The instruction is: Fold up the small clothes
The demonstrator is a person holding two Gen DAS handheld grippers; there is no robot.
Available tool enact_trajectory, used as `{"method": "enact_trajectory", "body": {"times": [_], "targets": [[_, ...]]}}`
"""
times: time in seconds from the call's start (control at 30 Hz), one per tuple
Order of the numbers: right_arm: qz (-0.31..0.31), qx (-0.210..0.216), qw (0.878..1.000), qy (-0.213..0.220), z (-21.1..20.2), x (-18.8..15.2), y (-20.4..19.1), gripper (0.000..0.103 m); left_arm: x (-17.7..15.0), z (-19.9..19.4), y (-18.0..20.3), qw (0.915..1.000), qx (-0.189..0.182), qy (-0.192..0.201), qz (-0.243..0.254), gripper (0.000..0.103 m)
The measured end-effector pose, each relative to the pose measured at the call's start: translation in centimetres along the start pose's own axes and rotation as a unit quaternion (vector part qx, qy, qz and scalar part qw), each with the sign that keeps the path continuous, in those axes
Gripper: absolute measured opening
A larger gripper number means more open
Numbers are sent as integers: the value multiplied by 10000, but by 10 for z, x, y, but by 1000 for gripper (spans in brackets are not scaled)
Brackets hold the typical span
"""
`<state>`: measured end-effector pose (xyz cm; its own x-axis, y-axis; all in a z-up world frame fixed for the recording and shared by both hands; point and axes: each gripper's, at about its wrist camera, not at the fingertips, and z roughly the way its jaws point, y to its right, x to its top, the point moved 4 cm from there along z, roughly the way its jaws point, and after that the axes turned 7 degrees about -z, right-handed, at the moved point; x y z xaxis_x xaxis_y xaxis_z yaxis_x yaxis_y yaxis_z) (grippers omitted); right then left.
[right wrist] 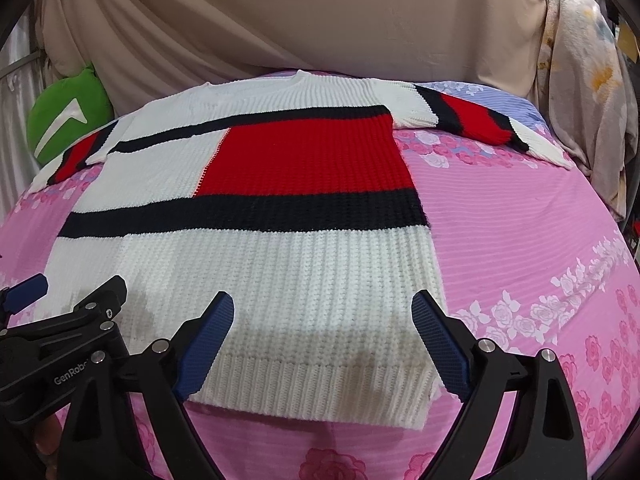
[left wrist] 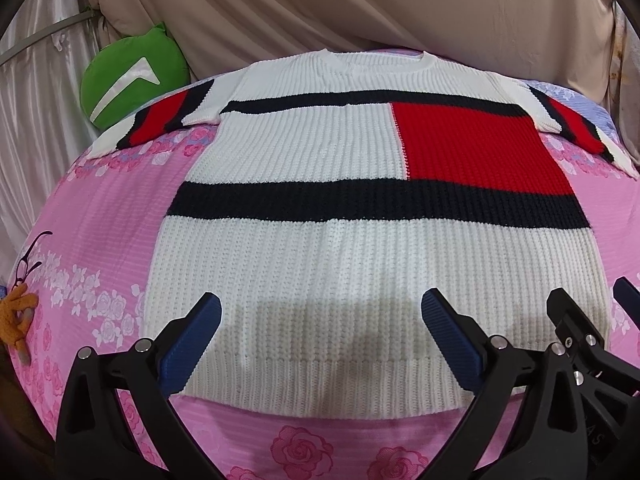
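Hovering side by side over the near hem, the left gripper (left wrist: 320,332) and the right gripper (right wrist: 323,332) both stand with their blue-padded fingers spread wide and nothing between them. Under them lies the white ribbed knit sweater with black bands and a red block (left wrist: 360,208), spread flat and face up on the pink rose-printed bedsheet (left wrist: 100,220). Its long axis runs from near to far: the ribbed hem is nearest the grippers and the round neck points away, toward the far drape. Both short sleeves, striped black and red, stretch out to left and right at the far end. From the right wrist view the sweater's near right corner sits just under the right finger. At the left edge of the sheet lie a pair of dark-rimmed glasses (left wrist: 30,258) and a small orange toy (left wrist: 18,314), well apart from the sweater. Farther left, a green cushion with a white mark (left wrist: 134,76) touches the left sleeve. Beige draped cloth (left wrist: 360,8) closes the far side.
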<state>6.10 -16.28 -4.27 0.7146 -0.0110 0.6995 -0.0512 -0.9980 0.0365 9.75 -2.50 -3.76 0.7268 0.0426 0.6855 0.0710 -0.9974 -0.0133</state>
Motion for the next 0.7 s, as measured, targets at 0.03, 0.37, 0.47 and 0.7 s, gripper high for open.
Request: {"method": "enact_trajectory", "body": {"times": [0.03, 0.37, 0.47, 0.7], "targets": [[27, 115, 9999, 1, -1, 1, 2, 90, 0, -2, -1, 9999, -108, 28, -45, 98], [760, -85, 9971, 38, 1, 20, 114, 85, 27, -27, -44, 9968, -612, 183, -484, 98], [1140, -75, 9934, 21, 11, 28, 161, 85, 42, -39, -52, 9975, -422, 502, -280, 98], [2088, -108, 9777, 175, 49, 56, 261, 84, 86, -39, -73, 9944, 125, 942, -463, 98]]}}
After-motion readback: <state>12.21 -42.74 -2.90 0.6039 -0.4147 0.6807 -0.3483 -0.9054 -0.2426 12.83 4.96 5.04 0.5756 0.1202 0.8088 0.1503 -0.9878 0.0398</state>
